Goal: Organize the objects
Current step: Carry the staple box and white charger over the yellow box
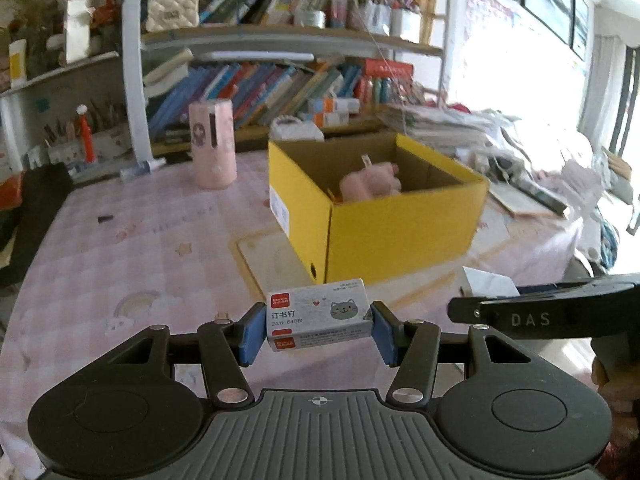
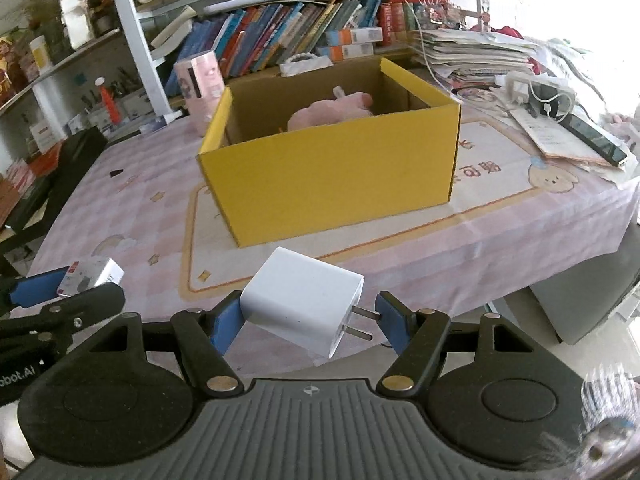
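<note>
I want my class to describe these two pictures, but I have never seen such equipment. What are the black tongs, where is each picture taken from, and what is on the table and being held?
A person holds a hand tool with two-fingered tongs in each hand. Each tool carries a wide-angle camera looking forward along its fingers, so one picture comes from each hand.

The left tongs grip a small box of staples with a cat drawing. The right tongs hold a white plug-in charger, its prongs toward one finger.

Ahead, on a pink checked tablecloth, stands an open yellow box with a pink soft toy inside. Behind it stand a pink cylinder and crowded bookshelves.
</note>
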Demonstrator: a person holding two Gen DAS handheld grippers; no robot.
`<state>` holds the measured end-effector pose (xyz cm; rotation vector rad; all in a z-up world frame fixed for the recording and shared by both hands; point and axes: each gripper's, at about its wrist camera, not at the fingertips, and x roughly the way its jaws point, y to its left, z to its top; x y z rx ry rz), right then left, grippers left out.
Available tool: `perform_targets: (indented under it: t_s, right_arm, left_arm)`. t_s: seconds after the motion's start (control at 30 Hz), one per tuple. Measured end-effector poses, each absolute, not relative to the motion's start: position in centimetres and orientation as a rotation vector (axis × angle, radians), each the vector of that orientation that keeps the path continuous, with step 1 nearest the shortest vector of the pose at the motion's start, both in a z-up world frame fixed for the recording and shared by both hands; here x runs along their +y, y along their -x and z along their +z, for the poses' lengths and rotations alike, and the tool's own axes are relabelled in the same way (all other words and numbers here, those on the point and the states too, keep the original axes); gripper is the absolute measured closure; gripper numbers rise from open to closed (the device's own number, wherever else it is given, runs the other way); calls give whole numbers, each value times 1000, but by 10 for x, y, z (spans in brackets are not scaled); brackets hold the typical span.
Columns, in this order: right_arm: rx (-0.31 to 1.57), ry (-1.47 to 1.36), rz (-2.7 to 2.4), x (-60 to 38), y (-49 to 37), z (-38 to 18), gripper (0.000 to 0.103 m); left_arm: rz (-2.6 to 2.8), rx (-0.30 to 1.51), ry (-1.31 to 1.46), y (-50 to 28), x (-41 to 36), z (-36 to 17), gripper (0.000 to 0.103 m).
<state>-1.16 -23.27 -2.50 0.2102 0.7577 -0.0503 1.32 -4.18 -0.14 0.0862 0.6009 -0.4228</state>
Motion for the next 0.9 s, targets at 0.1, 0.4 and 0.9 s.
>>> perform_targets:
  t_s: [0.1, 0.4, 0.9]
  right_arm:
    - [702, -217, -61, -245, 6, -16, 34]
    - [532, -155, -51, -286, -40, 20, 34]
    - [564, 25, 142, -310, -141, 6, 34]
  left_arm:
    - [-407, 549, -68, -21, -49, 8, 49]
    - [-371, 420, -51, -58, -84, 35, 49]
    - [-291, 481, -56, -132, -143, 25, 49]
